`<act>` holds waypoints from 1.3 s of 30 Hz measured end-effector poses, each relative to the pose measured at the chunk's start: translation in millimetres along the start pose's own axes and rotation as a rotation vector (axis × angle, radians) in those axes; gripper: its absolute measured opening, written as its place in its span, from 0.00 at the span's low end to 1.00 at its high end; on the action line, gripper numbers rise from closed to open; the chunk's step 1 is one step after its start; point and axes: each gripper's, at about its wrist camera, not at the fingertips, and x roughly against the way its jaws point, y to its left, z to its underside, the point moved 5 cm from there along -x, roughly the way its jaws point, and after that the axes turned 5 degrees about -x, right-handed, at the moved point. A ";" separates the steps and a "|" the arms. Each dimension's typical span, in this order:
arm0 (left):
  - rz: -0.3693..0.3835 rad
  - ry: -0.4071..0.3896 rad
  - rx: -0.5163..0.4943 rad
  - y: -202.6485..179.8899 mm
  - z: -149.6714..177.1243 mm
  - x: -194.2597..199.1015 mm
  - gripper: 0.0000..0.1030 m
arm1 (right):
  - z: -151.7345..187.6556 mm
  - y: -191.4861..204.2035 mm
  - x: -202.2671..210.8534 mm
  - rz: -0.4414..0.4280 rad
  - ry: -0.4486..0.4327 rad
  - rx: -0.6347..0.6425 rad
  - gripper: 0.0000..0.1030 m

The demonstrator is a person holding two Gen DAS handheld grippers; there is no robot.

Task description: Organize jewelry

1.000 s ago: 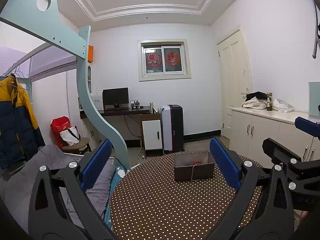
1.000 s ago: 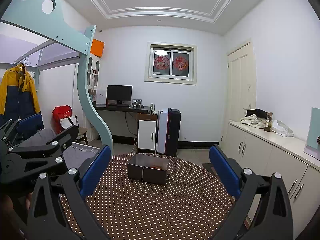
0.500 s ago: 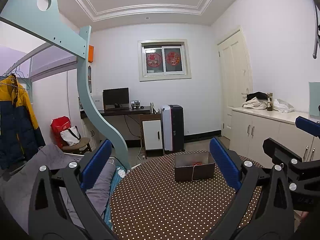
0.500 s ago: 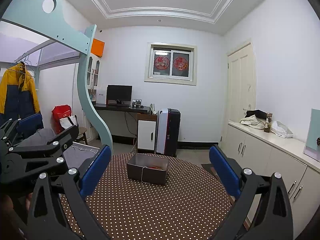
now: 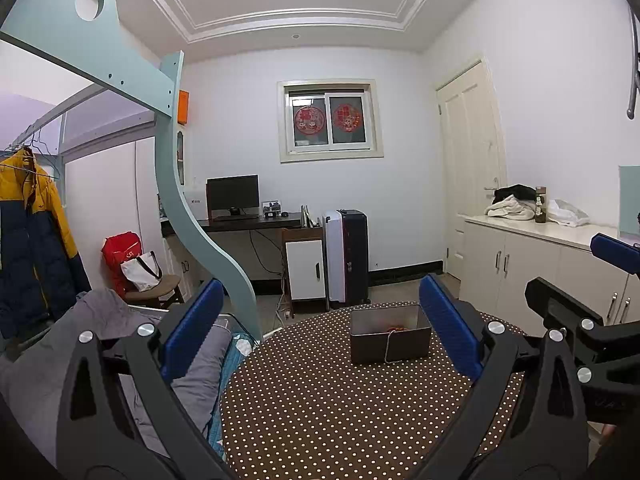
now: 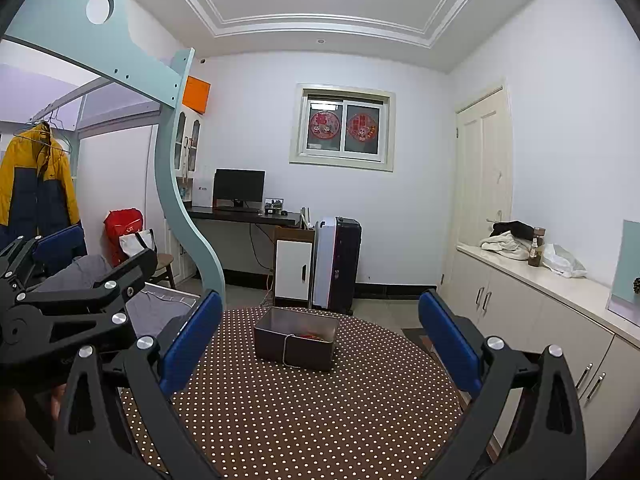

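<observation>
A dark open box (image 5: pixel 390 338) stands at the far side of the round polka-dot table (image 5: pixel 320 408); it also shows in the right wrist view (image 6: pixel 295 338). A silver chain (image 5: pixel 387 346) hangs over its front wall, and it shows in the right wrist view too (image 6: pixel 285 350). Something red-orange (image 5: pixel 398 326) lies inside the box. My left gripper (image 5: pixel 320 332) is open and empty, held above the near table. My right gripper (image 6: pixel 318 332) is open and empty, beside it to the right.
A bed with grey bedding (image 5: pixel 100 344) lies left of the table under a pale green loft frame (image 5: pixel 192 216). A white cabinet counter (image 6: pixel 536 304) runs along the right wall. A desk (image 5: pixel 248 224), a suitcase (image 5: pixel 348 256) and a chair (image 5: pixel 152 284) stand at the back.
</observation>
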 end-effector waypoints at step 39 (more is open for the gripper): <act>-0.010 0.026 -0.001 -4.5 8.0 -10.1 0.94 | 8.0 -0.6 -15.4 0.001 0.031 -0.007 0.92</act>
